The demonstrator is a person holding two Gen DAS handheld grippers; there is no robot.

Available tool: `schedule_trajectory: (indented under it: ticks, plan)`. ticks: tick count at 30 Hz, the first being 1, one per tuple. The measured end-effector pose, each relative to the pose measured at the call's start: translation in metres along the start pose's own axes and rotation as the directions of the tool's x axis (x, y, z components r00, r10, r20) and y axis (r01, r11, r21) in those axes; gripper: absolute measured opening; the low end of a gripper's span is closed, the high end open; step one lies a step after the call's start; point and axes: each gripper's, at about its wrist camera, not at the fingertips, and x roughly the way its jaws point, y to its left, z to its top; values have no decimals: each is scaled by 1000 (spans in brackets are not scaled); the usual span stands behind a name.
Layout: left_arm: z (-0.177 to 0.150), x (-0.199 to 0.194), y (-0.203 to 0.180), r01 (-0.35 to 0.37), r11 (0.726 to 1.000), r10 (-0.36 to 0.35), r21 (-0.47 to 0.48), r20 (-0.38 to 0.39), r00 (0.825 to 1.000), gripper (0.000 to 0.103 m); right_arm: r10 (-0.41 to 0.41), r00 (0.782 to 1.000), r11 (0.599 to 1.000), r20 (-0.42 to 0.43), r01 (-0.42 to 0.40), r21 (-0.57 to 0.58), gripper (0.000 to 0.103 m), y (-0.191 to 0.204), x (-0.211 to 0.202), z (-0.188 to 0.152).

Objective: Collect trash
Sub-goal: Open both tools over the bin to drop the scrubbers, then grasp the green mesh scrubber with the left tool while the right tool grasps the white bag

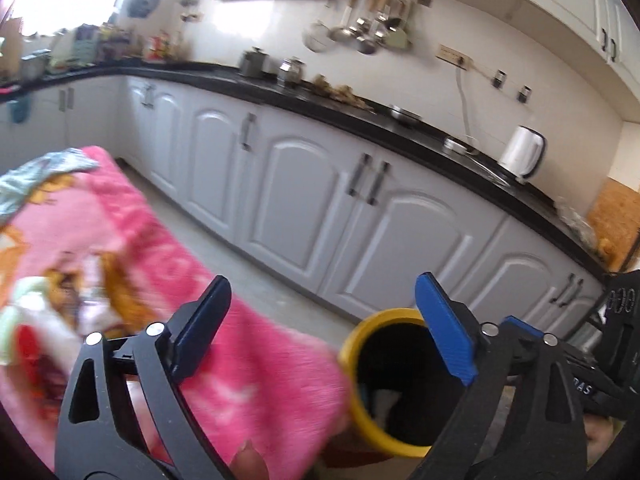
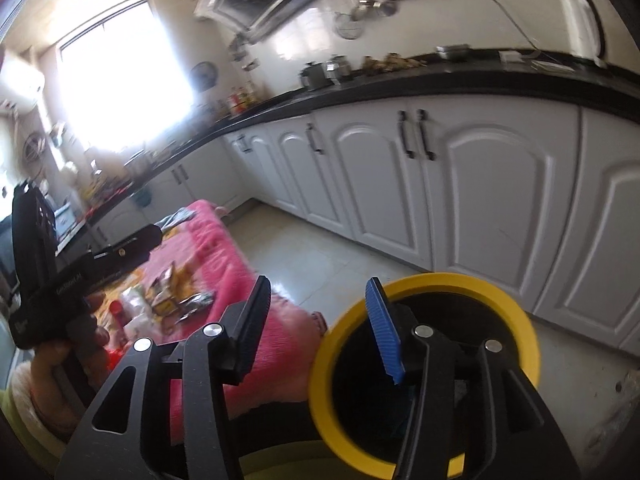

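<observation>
Both tools empty, jaws apart: left tool (image 1: 324,330), right tool (image 2: 320,330). Yellow bin (image 2: 424,364) under right tool. Wrapper litter (image 2: 176,300) lies left of bin on pink-covered table (image 2: 236,264); left tool nearer.

Bin (image 2: 516,312) near, right of table (image 2: 240,264), rim just beside table's near right corner. Wrappers (image 2: 180,300) and bottle (image 2: 118,314) on table, toward its left side. Cloth (image 1: 44,176) on table's far end. Cabinets (image 1: 304,200) beyond table and bin, under counter (image 1: 360,120). Kettle (image 1: 522,152) on counter, right; jars (image 1: 272,65) on counter, further left. Utensils (image 1: 364,28) on wall above counter. Window (image 2: 120,76) far left.
</observation>
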Motion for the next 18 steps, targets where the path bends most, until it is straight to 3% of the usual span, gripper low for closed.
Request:
schedule_trajectory:
  ticks: [8, 18]
  plan:
    - [7, -52, 58, -88, 994, 91, -65, 44, 995, 88, 81, 997, 992, -7, -82, -98, 62, 67, 1, -2]
    - [10, -106, 122, -192, 970, 207, -147, 96, 974, 92, 179, 981, 961, -76, -191, -201, 72, 140, 13, -12]
